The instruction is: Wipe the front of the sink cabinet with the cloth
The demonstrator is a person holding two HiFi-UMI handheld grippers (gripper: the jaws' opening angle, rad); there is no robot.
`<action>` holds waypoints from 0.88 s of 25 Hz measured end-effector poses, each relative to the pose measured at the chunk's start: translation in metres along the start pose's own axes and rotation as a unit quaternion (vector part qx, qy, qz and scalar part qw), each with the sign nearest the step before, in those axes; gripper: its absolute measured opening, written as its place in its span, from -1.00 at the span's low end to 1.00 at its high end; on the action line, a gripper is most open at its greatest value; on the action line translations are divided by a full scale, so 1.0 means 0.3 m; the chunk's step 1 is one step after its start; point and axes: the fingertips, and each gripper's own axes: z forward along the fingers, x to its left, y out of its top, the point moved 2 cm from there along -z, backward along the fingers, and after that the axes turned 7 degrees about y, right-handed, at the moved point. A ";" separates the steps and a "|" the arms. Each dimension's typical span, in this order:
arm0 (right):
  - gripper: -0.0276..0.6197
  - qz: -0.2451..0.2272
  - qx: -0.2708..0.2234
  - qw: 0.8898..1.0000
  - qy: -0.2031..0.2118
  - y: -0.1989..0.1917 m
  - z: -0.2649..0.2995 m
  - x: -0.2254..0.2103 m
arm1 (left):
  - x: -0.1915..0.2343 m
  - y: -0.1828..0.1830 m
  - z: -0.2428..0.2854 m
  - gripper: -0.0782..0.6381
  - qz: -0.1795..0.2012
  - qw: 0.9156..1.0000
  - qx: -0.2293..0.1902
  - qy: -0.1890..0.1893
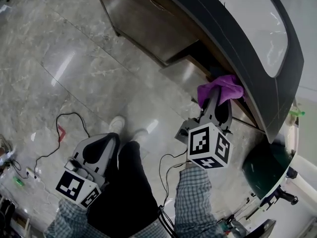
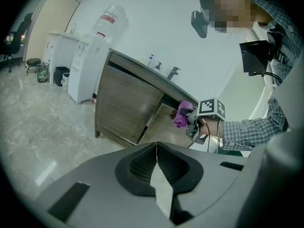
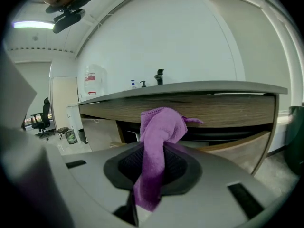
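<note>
Your right tongs (image 3: 148,175) are clamped on the purple cloth (image 3: 159,127), held just before the sink cabinet front (image 3: 223,110) under the counter (image 3: 190,87) edge. Your left tongs (image 2: 156,167) are pressed together, holding nothing. The water bottle label (image 2: 109,19), far left, is unreadable.

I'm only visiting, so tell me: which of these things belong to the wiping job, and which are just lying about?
Belong to the job:
- cloth, clamped in the right gripper
- cabinet front

Just about:
- left gripper, shut on nothing
- water dispenser
- floor cables
- green bin
- office chair
</note>
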 end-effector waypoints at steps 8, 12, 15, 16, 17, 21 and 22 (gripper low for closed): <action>-0.66 -0.043 0.029 0.997 0.054 -0.003 0.084 0.174 | 0.055 0.007 -0.032 -0.74 -0.024 1.000 -0.012 0.013; -0.66 -0.052 0.030 0.995 0.074 -0.005 0.114 0.241 | 0.084 0.013 -0.042 -0.74 -0.034 0.999 -0.019 0.022; -0.66 -0.056 0.030 0.994 0.086 -0.008 0.135 0.284 | 0.107 0.011 -0.044 -0.74 -0.040 0.999 -0.021 0.028; -0.66 -0.057 0.030 0.994 0.089 -0.008 0.140 0.294 | 0.112 0.012 -0.042 -0.74 -0.042 0.998 -0.022 0.029; -0.66 -0.058 0.030 0.994 0.091 -0.009 0.144 0.303 | 0.116 0.014 -0.040 -0.74 -0.045 0.998 -0.023 0.030; -0.66 -0.058 0.030 0.992 0.105 -0.016 0.152 0.341 | 0.122 0.027 -0.026 -0.74 -0.048 0.998 -0.030 0.026; -0.66 -0.057 0.030 0.992 0.110 -0.017 0.154 0.353 | 0.122 0.031 -0.021 -0.74 -0.046 0.998 -0.030 0.025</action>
